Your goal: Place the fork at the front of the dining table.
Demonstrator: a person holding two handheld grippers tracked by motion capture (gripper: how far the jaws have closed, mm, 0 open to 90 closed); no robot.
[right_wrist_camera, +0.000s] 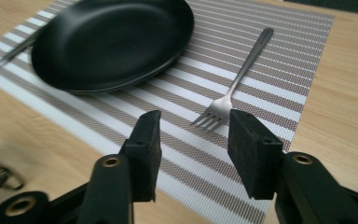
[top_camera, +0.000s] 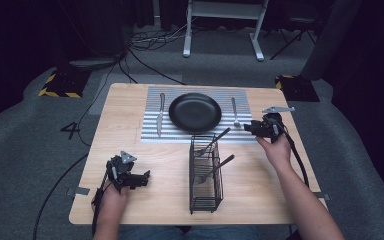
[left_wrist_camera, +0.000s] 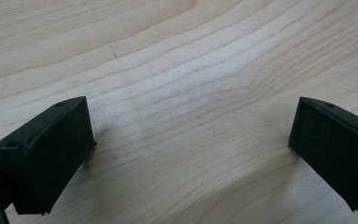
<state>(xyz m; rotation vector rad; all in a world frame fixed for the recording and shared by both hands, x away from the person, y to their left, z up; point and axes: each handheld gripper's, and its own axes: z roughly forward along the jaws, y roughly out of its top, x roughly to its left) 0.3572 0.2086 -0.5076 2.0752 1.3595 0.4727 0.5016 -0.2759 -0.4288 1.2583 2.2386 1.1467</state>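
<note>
Fork [right_wrist_camera: 235,83]: at 12 o'clock of right gripper [right_wrist_camera: 193,140], handle pointing away; both grippers open, empty.

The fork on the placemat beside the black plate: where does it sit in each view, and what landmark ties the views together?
High view: the fork lies on the striped placemat, right of the black plate, just ahead of the right gripper.
Left gripper view: not in it; bare wooden table between open jaws.
Right gripper view: fork upper right of centre, tines toward the open jaws.
Shared landmark: black plate.
</note>
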